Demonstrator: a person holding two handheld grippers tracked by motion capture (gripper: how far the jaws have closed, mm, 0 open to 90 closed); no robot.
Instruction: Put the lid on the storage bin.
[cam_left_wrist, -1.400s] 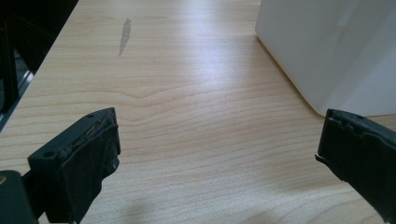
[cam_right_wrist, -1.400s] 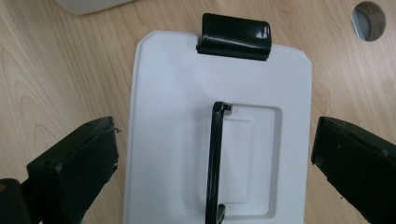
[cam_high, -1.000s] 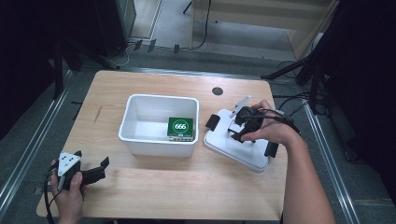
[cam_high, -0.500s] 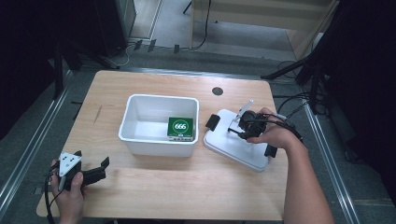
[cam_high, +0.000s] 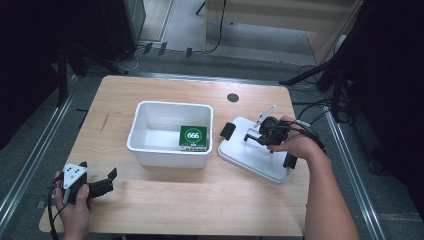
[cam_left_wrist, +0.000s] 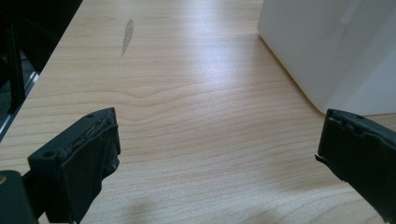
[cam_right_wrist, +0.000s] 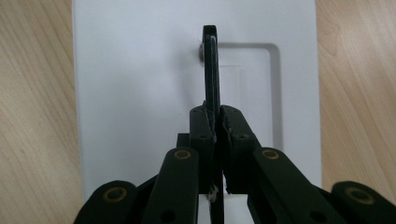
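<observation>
So the right gripper (cam_right_wrist: 214, 122) has just been closing and is now pinched tight on the thin black handle (cam_right_wrist: 211, 65) standing up from the white lid (cam_high: 252, 155), which lies flat on the table (cam_high: 165, 205) just past the bin's 3 o'clock side. The white bin (cam_high: 167, 150) sits mid-table with a green 666 box (cam_high: 193, 138) inside. My take on doing this well: lift straight up first so the lid doesn't drag, keep it level since the handle is skinny and the lid could swing, then carry it toward 9 o'clock over the bin and square up the corners before lowering. The left gripper (cam_high: 100, 186) sits spread wide and empty down at 7 o'clock, and it could steady the bin wall if things slide.
</observation>
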